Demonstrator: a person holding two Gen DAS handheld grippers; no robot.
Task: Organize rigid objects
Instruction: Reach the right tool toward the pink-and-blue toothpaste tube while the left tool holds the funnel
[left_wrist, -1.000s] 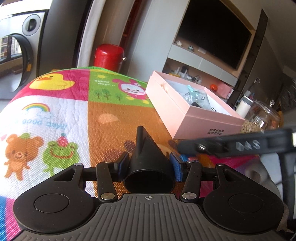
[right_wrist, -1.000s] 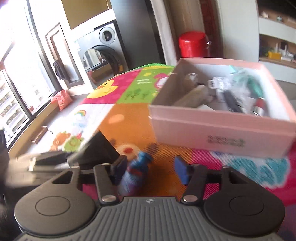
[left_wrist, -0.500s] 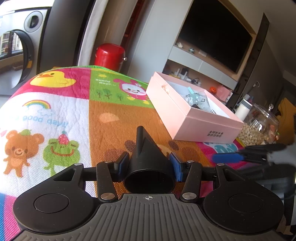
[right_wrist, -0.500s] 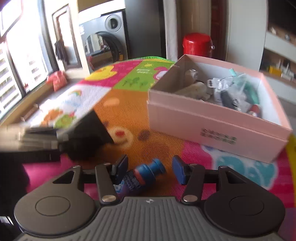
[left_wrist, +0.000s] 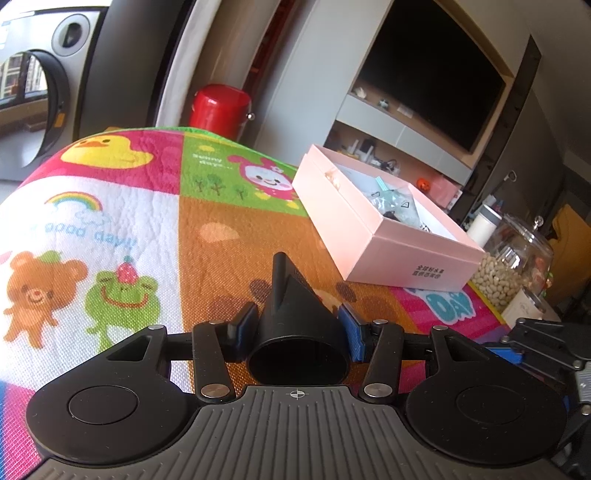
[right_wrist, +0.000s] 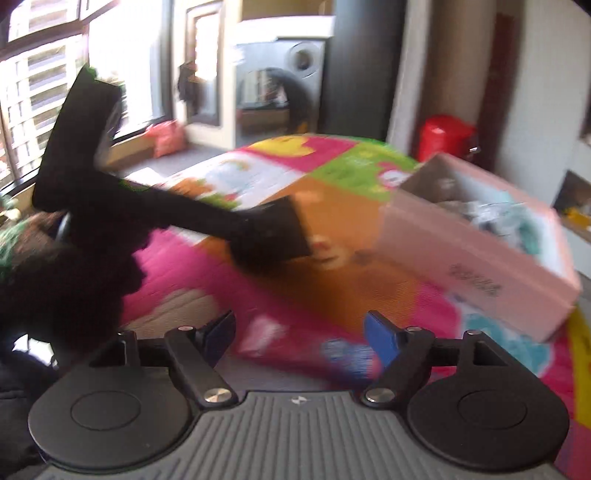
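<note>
My left gripper (left_wrist: 297, 325) is shut on a black cone-shaped funnel (left_wrist: 295, 317) and holds it above the colourful play mat (left_wrist: 110, 221). A pink open box (left_wrist: 384, 236) with several small items stands to the right ahead. In the blurred right wrist view my right gripper (right_wrist: 299, 332) is open and empty. A small blue bottle (right_wrist: 347, 358) lies on the mat just below its right finger. The left gripper with the funnel (right_wrist: 269, 232) shows at the left, and the pink box (right_wrist: 480, 251) at the right.
A glass jar of beans (left_wrist: 513, 262) and a white bottle (left_wrist: 484, 225) stand right of the box. A red bin (left_wrist: 221, 107) and a washing machine (left_wrist: 33, 110) are behind the mat. The right gripper's body (left_wrist: 546, 354) shows at the lower right.
My right gripper has pulled back and swung left, so the blue bottle that lay between its fingers is now below the right one. My left gripper still holds the funnel.
</note>
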